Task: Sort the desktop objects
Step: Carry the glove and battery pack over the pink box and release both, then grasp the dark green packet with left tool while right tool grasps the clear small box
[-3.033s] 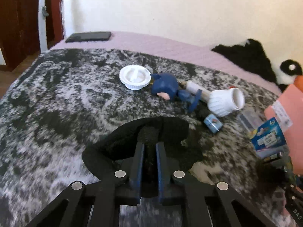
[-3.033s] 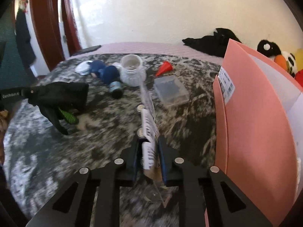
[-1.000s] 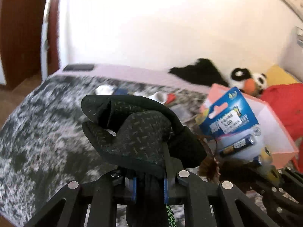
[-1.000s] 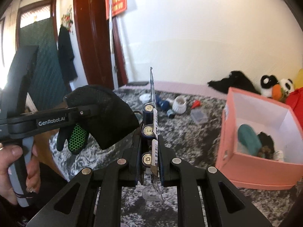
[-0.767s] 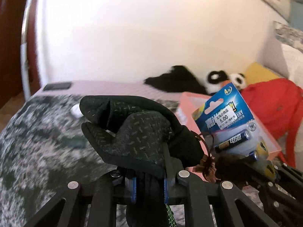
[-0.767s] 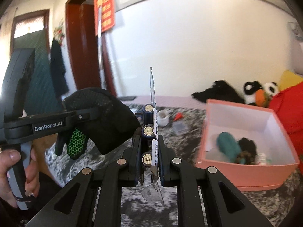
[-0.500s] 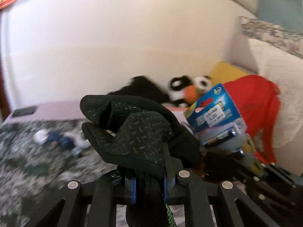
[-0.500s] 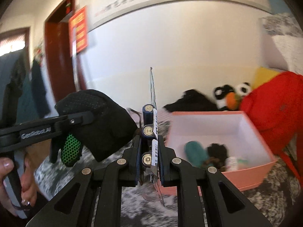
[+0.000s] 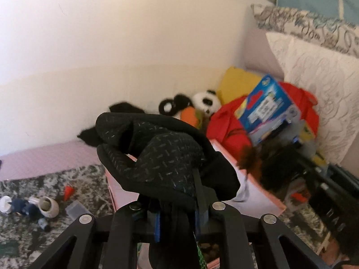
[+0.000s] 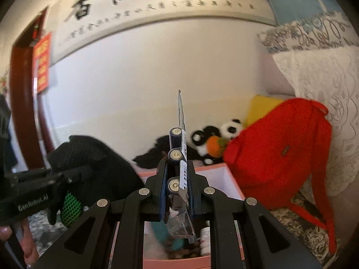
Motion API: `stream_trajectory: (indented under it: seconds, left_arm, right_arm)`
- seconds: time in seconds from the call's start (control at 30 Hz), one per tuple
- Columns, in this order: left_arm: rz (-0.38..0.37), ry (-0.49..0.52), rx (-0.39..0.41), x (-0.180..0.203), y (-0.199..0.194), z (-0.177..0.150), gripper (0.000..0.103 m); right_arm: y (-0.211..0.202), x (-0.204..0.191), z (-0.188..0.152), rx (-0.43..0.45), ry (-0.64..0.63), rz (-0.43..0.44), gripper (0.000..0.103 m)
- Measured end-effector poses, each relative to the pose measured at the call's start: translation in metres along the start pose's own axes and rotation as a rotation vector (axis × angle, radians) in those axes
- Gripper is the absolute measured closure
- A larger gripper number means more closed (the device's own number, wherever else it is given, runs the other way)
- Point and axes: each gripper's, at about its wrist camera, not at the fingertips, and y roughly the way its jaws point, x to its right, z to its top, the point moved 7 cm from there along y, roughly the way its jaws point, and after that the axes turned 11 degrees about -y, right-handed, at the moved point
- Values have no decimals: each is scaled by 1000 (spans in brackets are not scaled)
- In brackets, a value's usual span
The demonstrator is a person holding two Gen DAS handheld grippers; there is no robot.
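Observation:
My left gripper (image 9: 176, 219) is shut on a black glove (image 9: 161, 154) and holds it up over the near edge of the pink box (image 9: 264, 199). The glove also shows in the right wrist view (image 10: 89, 170), left of my right gripper. My right gripper (image 10: 177, 190) is shut on a blue battery pack (image 10: 177, 154), held edge-on above the pink box (image 10: 224, 174). The battery pack shows from the left wrist view (image 9: 267, 109) over the box's far side. Inside the box lie a teal item (image 10: 177, 242) and a small white bottle (image 10: 205, 235).
On the grey patterned blanket (image 9: 85, 179) to the left lie a white jar (image 9: 48, 206), a blue figurine (image 9: 22, 205), a red cone (image 9: 68, 191) and a clear case (image 9: 76, 209). A red backpack (image 10: 276, 152), a panda plush (image 10: 224, 134) and pillows (image 10: 325, 112) stand behind the box.
Both grippers have lifted their loads off the blanket and swung right to the pink box. The glove and the battery pack now hang over it.

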Motion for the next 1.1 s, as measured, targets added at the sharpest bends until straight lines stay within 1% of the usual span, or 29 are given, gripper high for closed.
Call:
stream_trajectory:
  seconds: [0.07, 0.1, 0.13, 0.17, 0.2, 0.23, 0.27, 0.3, 0.4, 0.43, 0.47, 0.6, 0.8, 0.93, 0.97, 1.03, 1.1]
  left_arm:
    - [10, 0, -58, -4, 27, -10, 82]
    - [18, 9, -100, -6, 43, -18, 67]
    - [32, 17, -137, -8, 56, -25, 42]
    - [54, 18, -159, -12, 66, -30, 31]
    - [74, 18, -176, -16, 73, -35, 19]
    - [88, 12, -174, -22, 75, -36, 18]
    - [103, 6, -171, -27, 76, -37, 18]
    - [117, 0, -169, -32, 78, -38, 18]
    - [157, -21, -154, -48, 74, -38, 16]
    - [171, -27, -148, -54, 71, -38, 15]
    - [189, -28, -140, -59, 68, -38, 15]
    - [248, -26, -114, -83, 50, -41, 14]
    - [315, -33, -91, -123, 20, -51, 11]
    - [360, -39, -76, -149, -1, -58, 11]
    - [371, -39, -73, -156, -6, -60, 10]
    - [406, -41, -81, -178, -17, -72, 9]
    - [450, -47, -94, -203, -30, -85, 9]
  right_arm:
    - [22, 9, -10, -44, 15, -1, 87]
    - [35, 12, -16, -71, 20, 4, 87]
    - [50, 14, -23, -123, 13, 4, 85]
    - [65, 16, -31, -174, 6, 3, 77]
    - [72, 18, -37, -202, 11, -2, 65]
    - [79, 18, -43, -227, 21, -18, 34]
    - [81, 21, -46, -222, 28, -50, 23]
    - [81, 21, -44, -207, 21, -72, 22]
    - [80, 15, -40, -185, -10, -84, 21]
    - [80, 13, -39, -178, -12, -86, 19]
    - [80, 8, -40, -177, -16, -79, 16]
    - [77, -13, -38, -176, -50, -61, 15]
    - [72, -56, -52, -176, -109, -24, 11]
    - [70, -97, -60, -189, -115, 53, 11]
    - [69, -113, -62, -190, -125, 82, 11]
    - [69, -138, -66, -190, -156, 116, 10]
    - [69, -171, -73, -192, -201, 158, 10]
